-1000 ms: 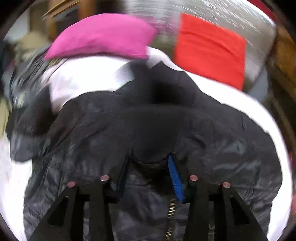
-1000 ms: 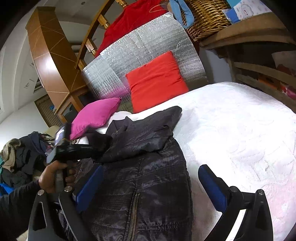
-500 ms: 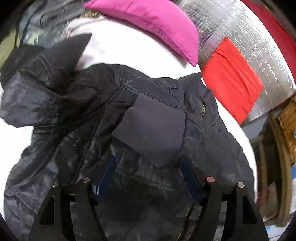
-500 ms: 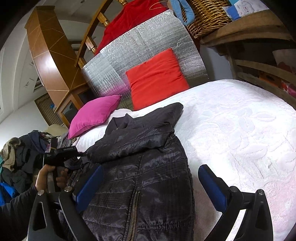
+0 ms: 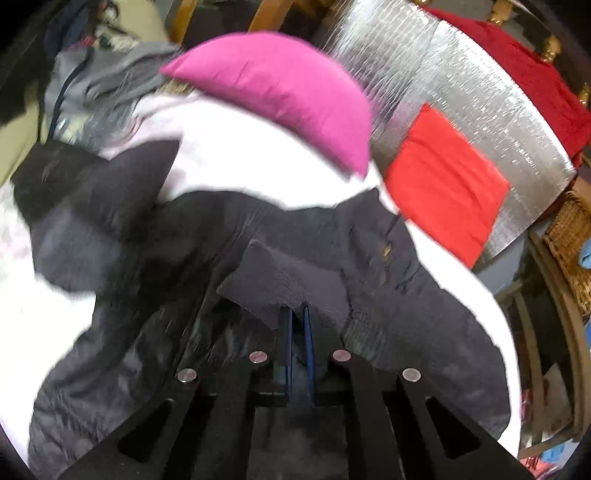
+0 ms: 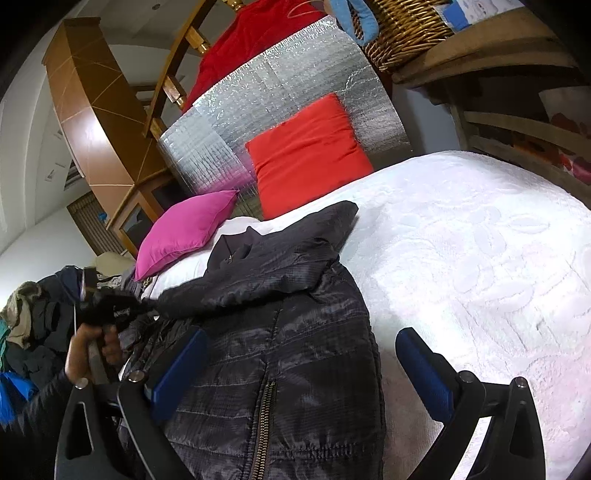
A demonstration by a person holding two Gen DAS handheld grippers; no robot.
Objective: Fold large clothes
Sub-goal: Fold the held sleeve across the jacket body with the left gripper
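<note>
A black quilted jacket [image 6: 314, 387] lies zipped on the white bed [image 6: 480, 258], collar toward the pillows. My left gripper [image 5: 297, 321] is shut on the knit cuff [image 5: 273, 284] of one sleeve, which bunches over its blue pads. In the right wrist view a hand [image 6: 85, 350] holds that left gripper [image 6: 107, 310] at the bed's left edge, and the sleeve stretches from the jacket's chest to it. My right gripper [image 6: 299, 338] stands open above the jacket's lower half. Its left finger is over the jacket and its right finger over the bedspread, with nothing gripped.
A pink pillow [image 6: 184, 232] and a red cushion [image 6: 306, 147] lean on a silver foil panel [image 6: 277, 92] at the head of the bed. A pile of clothes [image 6: 29, 325] sits at the left. A wicker basket [image 6: 402, 22] rests on wooden shelving at the right.
My left gripper's jaws went from wide apart to shut on the sleeve cuff. It has drawn toward the bed's left edge and rolled. The right gripper has not moved.
</note>
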